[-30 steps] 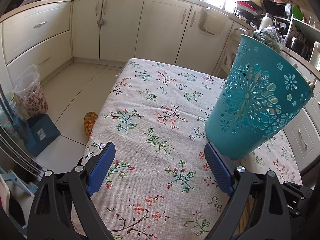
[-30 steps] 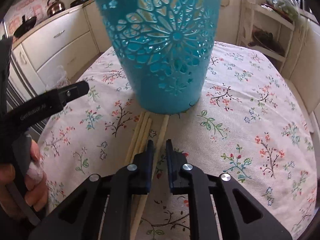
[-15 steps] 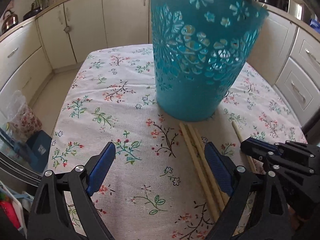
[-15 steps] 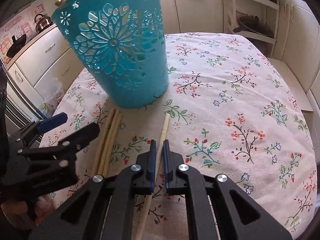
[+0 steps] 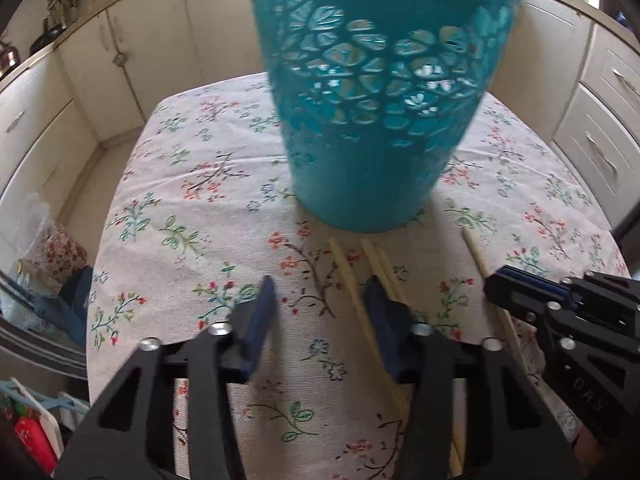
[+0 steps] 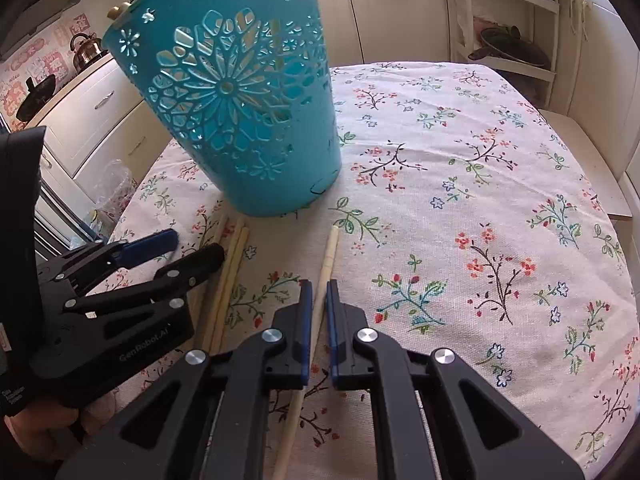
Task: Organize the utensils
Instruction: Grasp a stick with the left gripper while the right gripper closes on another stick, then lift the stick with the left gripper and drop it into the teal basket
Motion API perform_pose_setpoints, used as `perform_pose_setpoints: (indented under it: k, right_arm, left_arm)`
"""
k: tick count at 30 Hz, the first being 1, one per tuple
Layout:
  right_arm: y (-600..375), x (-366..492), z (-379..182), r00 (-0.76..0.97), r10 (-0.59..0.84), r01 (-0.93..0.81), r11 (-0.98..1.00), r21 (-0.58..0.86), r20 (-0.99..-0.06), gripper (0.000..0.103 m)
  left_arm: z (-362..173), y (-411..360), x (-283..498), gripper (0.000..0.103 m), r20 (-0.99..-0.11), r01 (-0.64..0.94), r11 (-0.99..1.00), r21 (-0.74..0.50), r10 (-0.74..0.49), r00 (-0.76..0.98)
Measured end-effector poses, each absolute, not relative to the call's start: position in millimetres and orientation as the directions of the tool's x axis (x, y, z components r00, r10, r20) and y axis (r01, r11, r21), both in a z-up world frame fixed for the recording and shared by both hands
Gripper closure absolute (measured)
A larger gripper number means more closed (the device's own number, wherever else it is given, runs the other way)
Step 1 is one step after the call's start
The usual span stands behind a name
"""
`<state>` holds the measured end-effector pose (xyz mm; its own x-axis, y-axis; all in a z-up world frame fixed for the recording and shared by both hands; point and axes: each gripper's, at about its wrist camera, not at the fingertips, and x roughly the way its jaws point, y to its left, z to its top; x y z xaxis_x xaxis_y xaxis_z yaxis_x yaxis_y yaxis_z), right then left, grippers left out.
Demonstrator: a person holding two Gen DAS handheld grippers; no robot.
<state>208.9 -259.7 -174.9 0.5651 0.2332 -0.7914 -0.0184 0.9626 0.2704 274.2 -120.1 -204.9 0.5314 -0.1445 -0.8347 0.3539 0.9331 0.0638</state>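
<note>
Pinching a single pale chopstick (image 6: 325, 268) between its pads, the right gripper (image 6: 316, 300) is all but shut on it, the stick lying on the floral cloth of the bench (image 6: 500, 184) and pointing toward the teal basket (image 6: 236, 120). Beside it the left gripper (image 5: 320, 304) is closing, its jaws narrowing around one chopstick (image 5: 344, 272) of the loose group (image 6: 228, 280) that lies just in front of the basket's base; the pads do not press on it yet, and the other two sticks run past the outside of its near finger. My worry is that the closing jaws catch only the edge of a stick and roll it away, or nudge its neighbours askew. The right gripper holds its stick near one end, so on lifting the long free part may swing or slip. The basket stands upright toward the bench's far side; through its cut-out wall I cannot tell whether anything is inside
</note>
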Motion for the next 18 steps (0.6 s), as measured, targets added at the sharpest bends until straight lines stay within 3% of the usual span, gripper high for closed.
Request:
perform_pose_setpoints:
  k: [2, 7, 13, 18]
  right_arm:
    - [-260, 210, -175, 0.567, 0.233, -0.018, 0.962, 0.272, -0.790, 0.095]
    - [-260, 211, -176, 0.570, 0.237, -0.018, 0.961, 0.276, -0.787, 0.095]
    - [-257, 212, -176, 0.578, 0.230, -0.023, 0.963, 0.267, -0.783, 0.095]
    - [-253, 211, -175, 0.585, 0.215, -0.036, 0.970, 0.240, -0.782, 0.095]
  left_arm:
    - [-204, -122, 272, 0.094, -0.838, 0.400, 0.916, 0.042, -0.185, 0.513]
    - [-202, -116, 272, 0.096, -0.854, 0.426, 0.905, 0.000, -0.222, 0.470]
    - [-202, -112, 284, 0.090, -0.862, 0.387, 0.921, 0.046, -0.159, 0.481]
    - [-201, -113, 283, 0.098, -0.852, 0.395, 0.917, 0.059, -0.160, 0.499]
